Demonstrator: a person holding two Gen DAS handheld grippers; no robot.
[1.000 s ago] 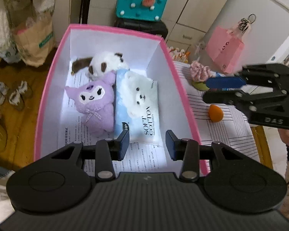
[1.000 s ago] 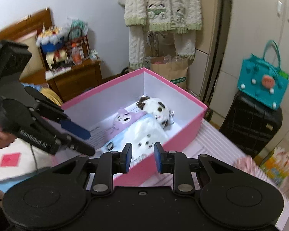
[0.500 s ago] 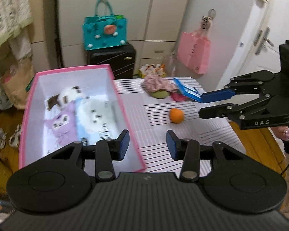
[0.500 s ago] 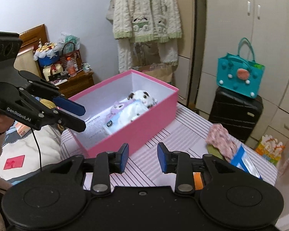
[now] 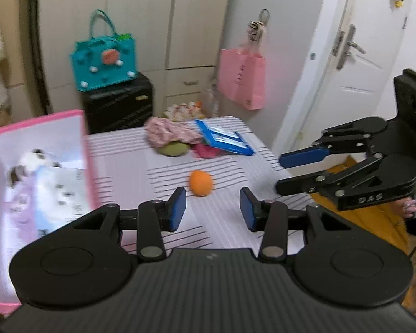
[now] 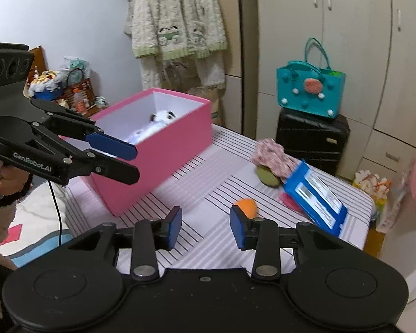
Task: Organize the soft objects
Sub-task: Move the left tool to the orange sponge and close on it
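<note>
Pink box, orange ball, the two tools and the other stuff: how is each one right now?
Pink box: open, toys inside.
Orange ball: loose on the striped table.
Blue packet: propped at a tilt.
Left tool: open, holding nothing.
Right tool: has just been opening, holding nothing.
Teal bag: upright on the black suitcase.

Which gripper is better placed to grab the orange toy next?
Probably either; the orange toy lies just ahead of the empty left gripper and the empty right gripper, whose jaws have just been opening.

Home bedroom: wardrobe [image 6: 346,27], hung cardigan [image 6: 177,14].
</note>
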